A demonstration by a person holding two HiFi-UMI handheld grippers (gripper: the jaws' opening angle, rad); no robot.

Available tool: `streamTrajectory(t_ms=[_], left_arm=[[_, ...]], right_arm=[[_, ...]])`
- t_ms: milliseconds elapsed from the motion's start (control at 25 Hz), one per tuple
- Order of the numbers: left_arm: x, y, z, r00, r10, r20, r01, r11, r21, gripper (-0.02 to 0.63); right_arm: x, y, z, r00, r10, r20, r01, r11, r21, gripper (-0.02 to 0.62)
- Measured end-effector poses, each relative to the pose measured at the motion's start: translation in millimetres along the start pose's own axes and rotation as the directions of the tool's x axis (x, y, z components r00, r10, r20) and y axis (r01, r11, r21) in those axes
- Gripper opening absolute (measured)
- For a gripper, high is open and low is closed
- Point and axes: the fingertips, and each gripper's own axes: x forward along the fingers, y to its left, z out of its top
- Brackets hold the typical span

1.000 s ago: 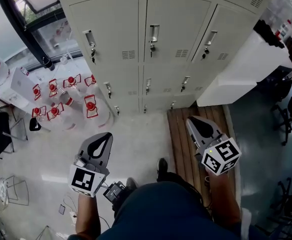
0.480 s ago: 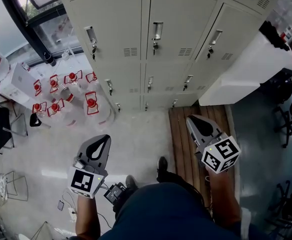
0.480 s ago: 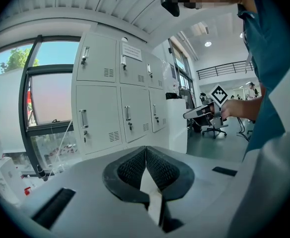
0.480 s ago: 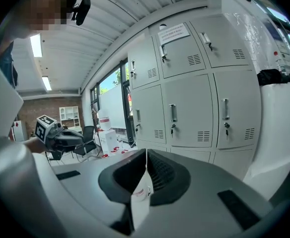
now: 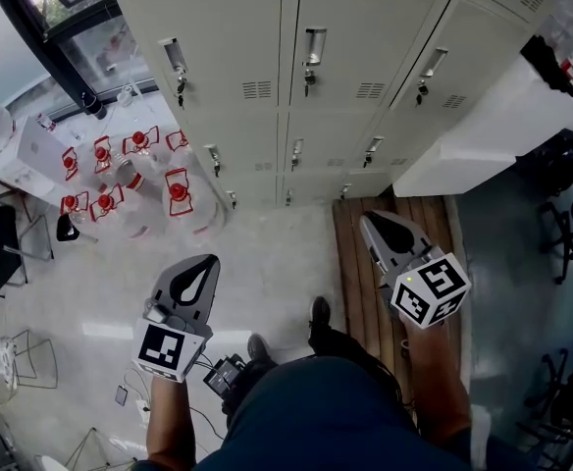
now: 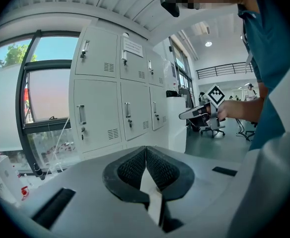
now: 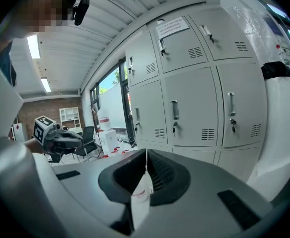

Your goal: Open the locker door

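Left gripper [image 5: 206, 268] and right gripper [image 5: 373, 226] pressed together, empty — notice [image 7: 172, 28] on locker door [image 7: 180, 56] unreadable.

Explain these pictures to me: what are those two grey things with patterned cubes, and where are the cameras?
There is no robot: a person holds a left gripper and a right gripper, two-jaw clamps; the cubes belong to them. The downward picture comes from a camera on the person's head. The other two come from cameras riding on each gripper, looking along its jaws. Both pairs of jaws are together and hold nothing. Ahead stand grey lockers, doors shut. Red-capped jugs stand on the floor at left.
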Motion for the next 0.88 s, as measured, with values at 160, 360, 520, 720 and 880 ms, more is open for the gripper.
streamTrajectory(t_ms=[160, 360, 520, 720, 880], left_arm=[[9, -1, -3, 1.000, -0.012, -0.005, 0.012, 1.000, -0.003, 0.018], [17, 0, -10, 1.000, -0.016, -0.018, 0.016, 1.000, -0.012, 0.018], [23, 4, -20, 0.999, -0.015, -0.034, 0.014, 1.000, -0.024, 0.018], [34, 6, -31, 0.999, -0.020, -0.047, 0.018, 0.999, -0.041, 0.018], [45, 7, -44, 0.997, -0.027, -0.068, 0.023, 0.998, -0.061, 0.018]], right_arm=[[8, -5, -8, 1.000, 0.001, -0.010, -0.001, 1.000, 0.010, 0.038], [14, -15, -20, 0.999, -0.003, -0.035, 0.004, 1.000, 0.025, 0.038], [22, -21, -27, 0.999, -0.004, -0.047, 0.006, 0.999, 0.033, 0.038], [39, -27, -35, 0.998, 0.011, -0.065, -0.008, 0.999, 0.042, 0.038], [57, -26, -46, 0.996, 0.036, -0.082, -0.031, 0.998, 0.058, 0.038]])
